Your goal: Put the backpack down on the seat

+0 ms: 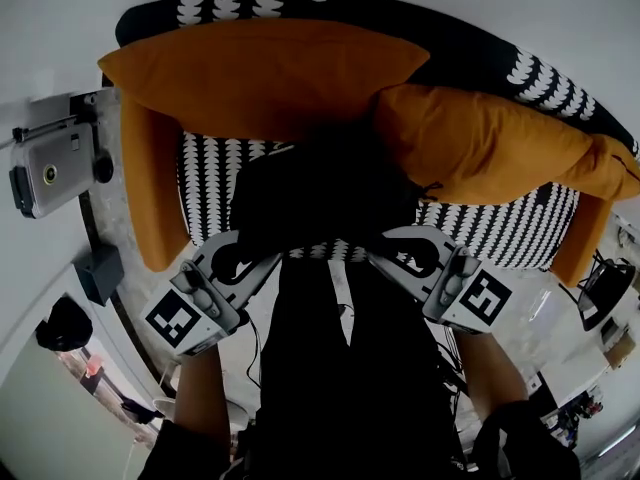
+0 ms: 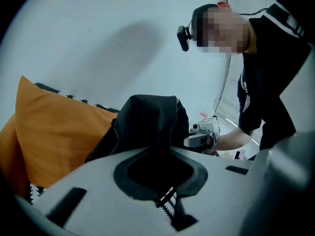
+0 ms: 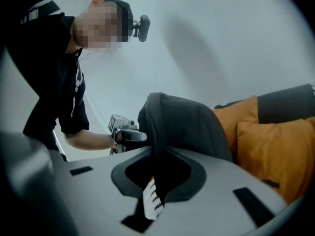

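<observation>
The black backpack (image 1: 330, 196) stands upright at the front of the sofa's black-and-white patterned seat (image 1: 500, 233), between two orange cushions. My left gripper (image 1: 250, 258) is shut on black fabric at the bag's left side, and my right gripper (image 1: 400, 253) is shut on its right side. In the left gripper view the backpack (image 2: 152, 117) rises above the left gripper (image 2: 158, 171), whose jaws pinch its fabric. The right gripper view shows the backpack (image 3: 182, 122) pinched the same way in the right gripper (image 3: 156, 170). Whether the bag's bottom touches the seat is hidden.
A large orange cushion (image 1: 270, 73) leans on the backrest, with a second one (image 1: 480, 148) to its right. An orange armrest (image 1: 150, 183) bounds the seat on the left. The person's black-clad legs (image 1: 340, 368) stand against the sofa front. A grey device (image 1: 50, 173) is at the far left.
</observation>
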The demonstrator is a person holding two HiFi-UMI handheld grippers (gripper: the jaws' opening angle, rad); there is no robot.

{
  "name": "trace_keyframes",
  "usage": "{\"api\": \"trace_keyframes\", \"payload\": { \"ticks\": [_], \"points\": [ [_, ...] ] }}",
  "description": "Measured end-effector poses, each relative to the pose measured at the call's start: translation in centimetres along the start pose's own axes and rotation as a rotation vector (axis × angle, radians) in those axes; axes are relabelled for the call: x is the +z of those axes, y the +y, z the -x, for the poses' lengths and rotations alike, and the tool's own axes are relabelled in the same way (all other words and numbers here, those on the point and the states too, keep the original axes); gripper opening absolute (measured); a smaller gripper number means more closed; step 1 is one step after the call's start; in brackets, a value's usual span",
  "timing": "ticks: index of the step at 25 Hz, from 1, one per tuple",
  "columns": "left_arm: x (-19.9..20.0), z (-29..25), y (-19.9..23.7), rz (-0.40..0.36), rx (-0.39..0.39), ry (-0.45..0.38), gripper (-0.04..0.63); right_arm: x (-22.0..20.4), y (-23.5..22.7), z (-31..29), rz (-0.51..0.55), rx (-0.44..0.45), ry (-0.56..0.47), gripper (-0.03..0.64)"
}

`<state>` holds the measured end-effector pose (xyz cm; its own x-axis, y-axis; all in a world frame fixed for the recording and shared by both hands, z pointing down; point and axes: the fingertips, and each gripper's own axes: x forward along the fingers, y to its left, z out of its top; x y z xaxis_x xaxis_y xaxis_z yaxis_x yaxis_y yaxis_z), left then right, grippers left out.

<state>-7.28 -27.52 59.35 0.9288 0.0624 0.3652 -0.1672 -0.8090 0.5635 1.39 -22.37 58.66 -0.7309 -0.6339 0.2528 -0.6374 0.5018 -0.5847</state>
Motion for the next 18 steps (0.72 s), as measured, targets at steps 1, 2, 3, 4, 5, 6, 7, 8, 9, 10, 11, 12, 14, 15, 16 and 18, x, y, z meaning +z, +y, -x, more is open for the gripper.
{"api": "trace_keyframes", "payload": {
  "ticks": [1,2,3,4,5,6,7,8,9,10,11,12,14,15,16,18],
  "points": [
    [-0.1,0.0,0.4,0.001,0.002,0.002,0.046,-0.1,-0.2,-0.3,0.001,0.001,0.0,0.051],
    [-0.2,-0.1,0.7,0.001,0.003,0.003,0.046,-0.1,-0.3,-0.5,0.002,0.001,-0.002,0.049],
    [-0.2,-0.1,1.0,0.0,0.004,0.003,0.046,-0.1,-0.5,-0.7,0.0,0.0,-0.004,0.049],
    [-0.2,-0.2,1.3,-0.001,0.005,0.003,0.046,-0.2,-0.7,-0.9,-0.001,-0.002,-0.005,0.049],
    [-0.3,-0.2,1.7,-0.003,0.005,0.003,0.046,-0.3,-0.9,-1.2,-0.002,-0.003,-0.006,0.049],
    [-0.5,-0.3,2.0,-0.005,0.007,0.005,0.046,-0.5,-1.1,-1.4,-0.001,-0.004,-0.005,0.049],
    [-0.6,-0.5,2.4,-0.006,0.008,0.007,0.046,-0.6,-1.3,-1.6,0.0,-0.005,-0.003,0.051],
    [-0.6,-0.6,2.7,-0.008,0.01,0.01,0.046,-0.7,-1.5,-1.7,0.0,-0.005,-0.001,0.051],
    [-0.6,-0.8,3.1,-0.01,0.01,0.012,0.046,-0.8,-1.7,-1.9,-0.001,-0.006,0.0,0.051],
    [-0.5,-1.0,3.5,-0.012,0.011,0.014,0.046,-0.9,-1.9,-2.1,-0.003,-0.005,0.0,0.051],
    [-0.5,-1.1,3.9,-0.013,0.012,0.015,0.046,-0.9,-2.1,-2.3,-0.007,-0.004,0.001,0.051],
    [-0.4,-1.3,4.4,-0.014,0.013,0.014,0.046,-1.0,-2.3,-2.6,-0.012,-0.001,0.003,0.051],
    [-0.3,-1.5,5.3,-0.017,0.015,0.01,0.046,-1.1,-2.7,-3.2,-0.027,0.006,0.002,0.051],
    [-0.2,-1.6,5.8,-0.023,0.015,0.004,0.046,-1.1,-2.9,-3.4,-0.035,0.009,-0.002,0.051],
    [-0.2,-1.6,6.2,-0.031,0.014,-0.003,0.046,-1.0,-3.1,-3.7,-0.04,0.011,-0.006,0.051],
    [0.0,-1.7,7.0,-0.037,0.012,-0.016,0.046,-0.9,-3.5,-4.2,-0.043,0.011,-0.015,0.051]
  ]
}}
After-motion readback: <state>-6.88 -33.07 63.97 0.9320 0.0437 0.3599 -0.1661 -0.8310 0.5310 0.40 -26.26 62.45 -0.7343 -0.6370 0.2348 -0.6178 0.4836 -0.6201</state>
